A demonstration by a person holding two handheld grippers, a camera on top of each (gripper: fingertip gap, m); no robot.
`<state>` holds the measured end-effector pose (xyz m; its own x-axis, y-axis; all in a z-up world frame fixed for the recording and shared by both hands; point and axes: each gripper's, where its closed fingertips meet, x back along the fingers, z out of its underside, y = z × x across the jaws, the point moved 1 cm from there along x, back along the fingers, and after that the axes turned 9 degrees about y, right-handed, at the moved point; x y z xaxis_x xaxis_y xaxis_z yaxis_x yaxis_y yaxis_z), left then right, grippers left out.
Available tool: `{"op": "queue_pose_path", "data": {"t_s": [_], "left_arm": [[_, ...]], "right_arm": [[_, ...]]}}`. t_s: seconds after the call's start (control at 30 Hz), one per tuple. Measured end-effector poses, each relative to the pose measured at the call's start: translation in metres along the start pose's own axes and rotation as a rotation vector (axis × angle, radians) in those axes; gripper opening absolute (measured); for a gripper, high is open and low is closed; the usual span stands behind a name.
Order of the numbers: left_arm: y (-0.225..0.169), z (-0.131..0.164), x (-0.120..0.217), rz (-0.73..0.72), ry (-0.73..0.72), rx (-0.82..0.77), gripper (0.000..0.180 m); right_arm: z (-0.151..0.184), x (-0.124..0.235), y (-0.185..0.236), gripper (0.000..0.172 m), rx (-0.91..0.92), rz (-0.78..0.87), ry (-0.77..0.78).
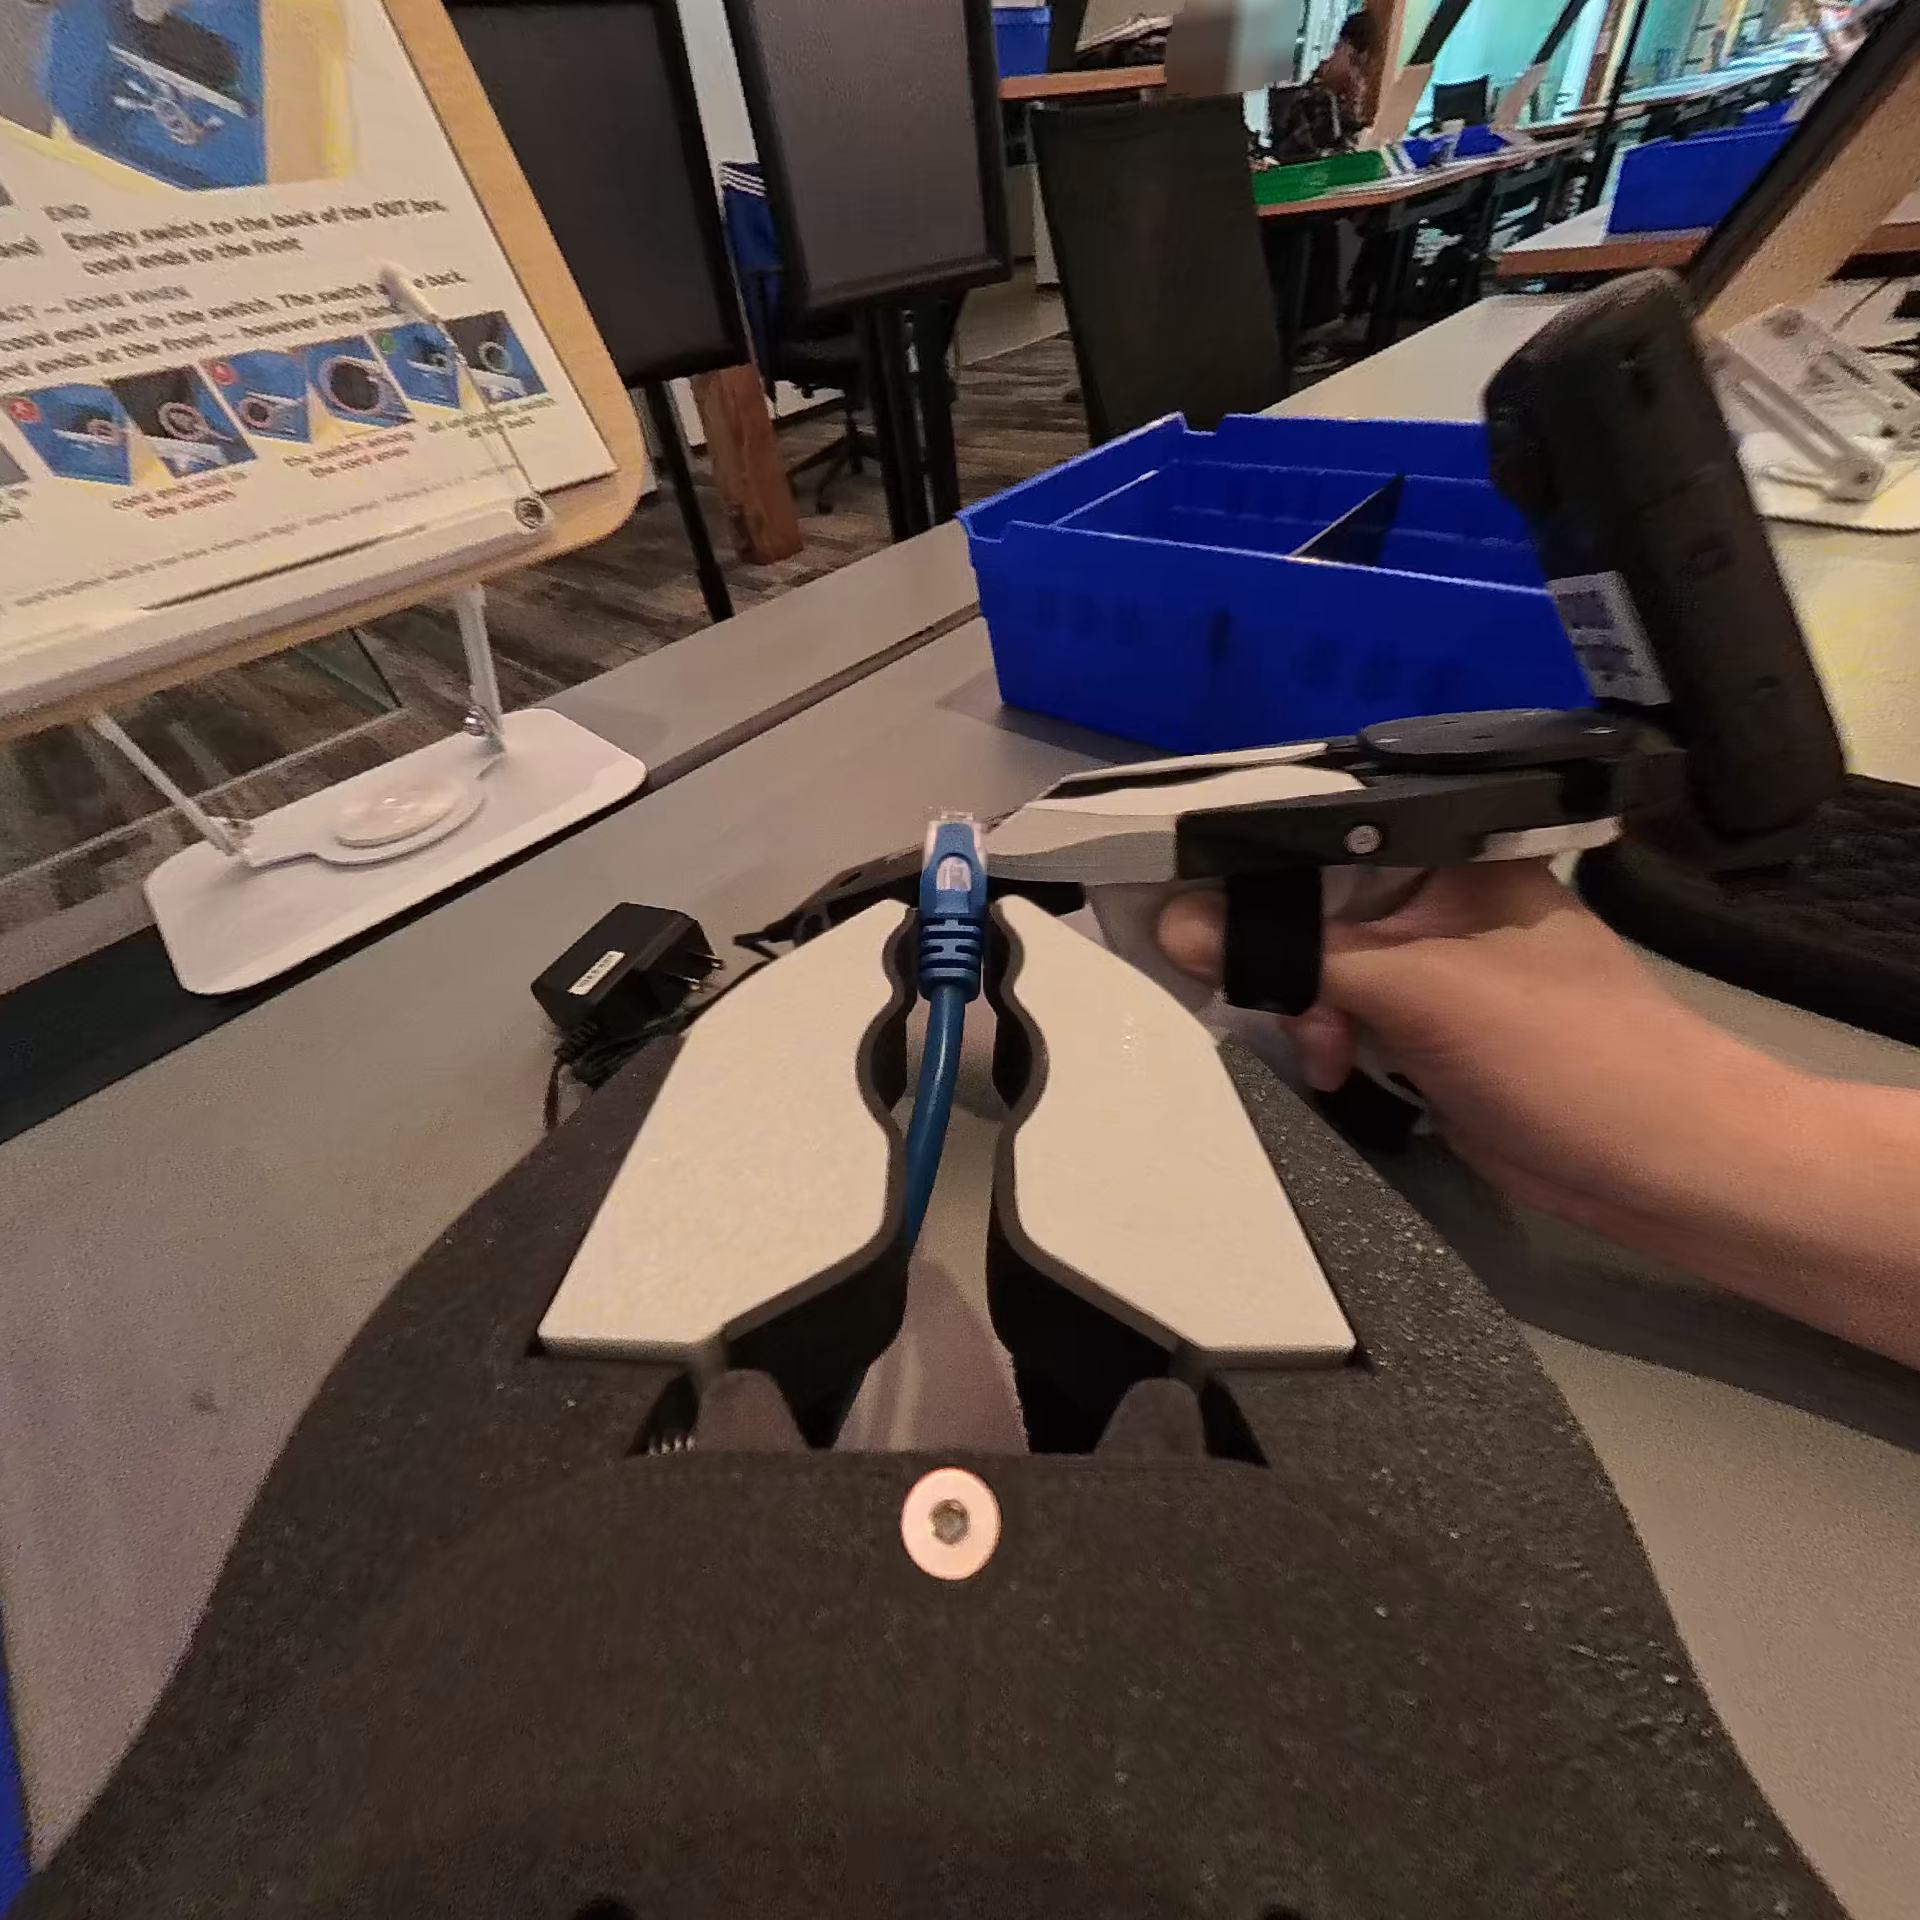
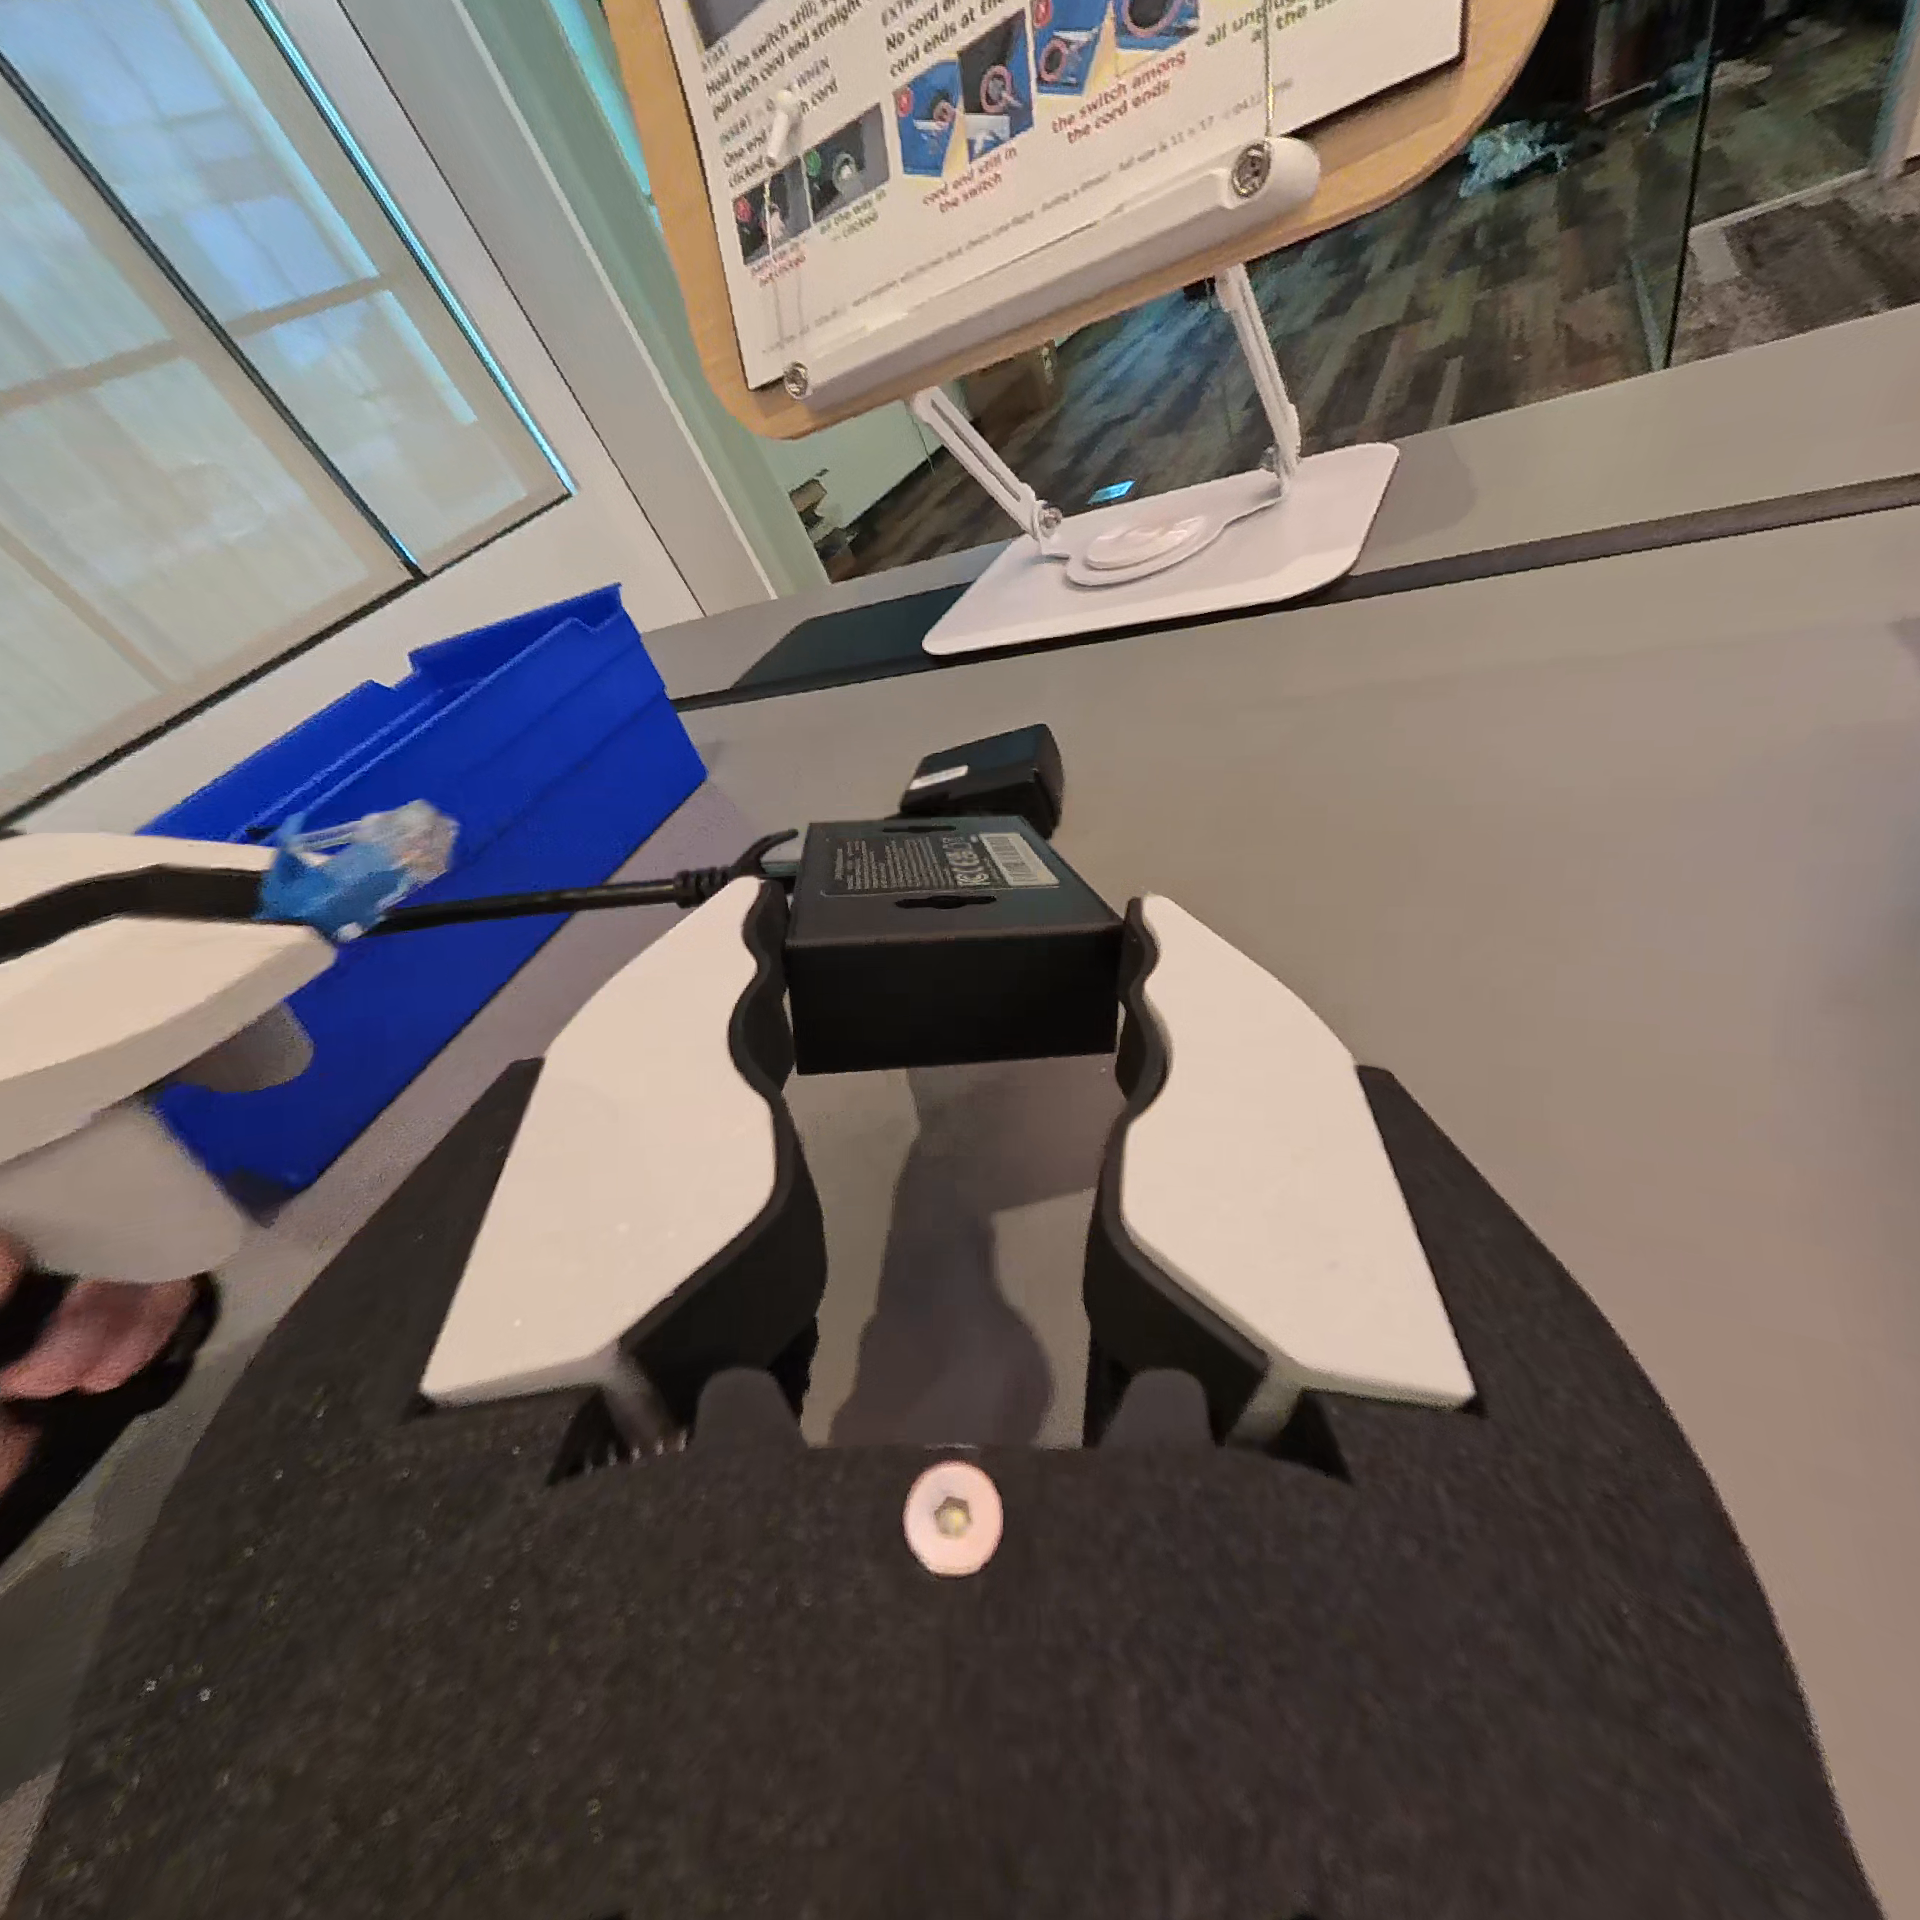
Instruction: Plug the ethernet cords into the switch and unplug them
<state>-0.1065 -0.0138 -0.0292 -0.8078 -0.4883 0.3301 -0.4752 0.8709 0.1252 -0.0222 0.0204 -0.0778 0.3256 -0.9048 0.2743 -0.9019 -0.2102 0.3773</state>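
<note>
My left gripper [image 1: 948, 914] is shut on the blue ethernet cord [image 1: 943, 1049], gripping the ribbed boot just behind its clear plug [image 1: 954, 831], which points forward. The same plug [image 2: 400, 840] shows in the right wrist view at the left, held in the left gripper's white fingers [image 2: 156, 935]. My right gripper [image 2: 945, 925] is shut on the black switch [image 2: 951, 966], its pads against the switch's two sides, label face up, above the table. A black power cable [image 2: 540, 906] leaves the switch's left end. In the left wrist view the right gripper [image 1: 1247, 810] reaches in from the right, just beyond the plug.
A black power adapter [image 1: 623, 971] lies on the grey table [image 1: 312, 1195], also behind the switch [image 2: 987, 774]. A blue bin [image 1: 1247, 592] stands at the back right, and one at the left in the right wrist view [image 2: 468, 790]. An instruction board on a white stand [image 1: 395, 810] stands behind.
</note>
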Motion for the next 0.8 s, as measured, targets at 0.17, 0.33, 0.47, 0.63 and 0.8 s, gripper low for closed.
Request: {"op": "queue_pose_path", "data": {"t_s": [0.17,0.33,0.47,0.63,0.8], "left_arm": [[-0.001,0.018,-0.011,0.039,0.155,0.107,0.011],[0.0,0.039,-0.03,0.09,0.249,0.254,0.011],[0.006,0.051,-0.036,0.062,0.284,0.246,0.011],[0.012,0.048,-0.035,0.032,0.25,0.256,0.011],[0.009,0.046,-0.035,0.047,0.227,0.252,0.011]], "right_arm": [[0.002,-0.003,-0.002,0.06,0.075,0.036,0.031],[0.01,-0.009,0.008,0.06,0.196,0.057,0.096],[0.014,-0.01,0.011,0.06,0.183,0.028,0.13],[0.014,-0.008,0.01,0.06,0.136,-0.019,0.125],[0.017,-0.009,0.014,0.06,0.093,-0.063,0.14]]}}
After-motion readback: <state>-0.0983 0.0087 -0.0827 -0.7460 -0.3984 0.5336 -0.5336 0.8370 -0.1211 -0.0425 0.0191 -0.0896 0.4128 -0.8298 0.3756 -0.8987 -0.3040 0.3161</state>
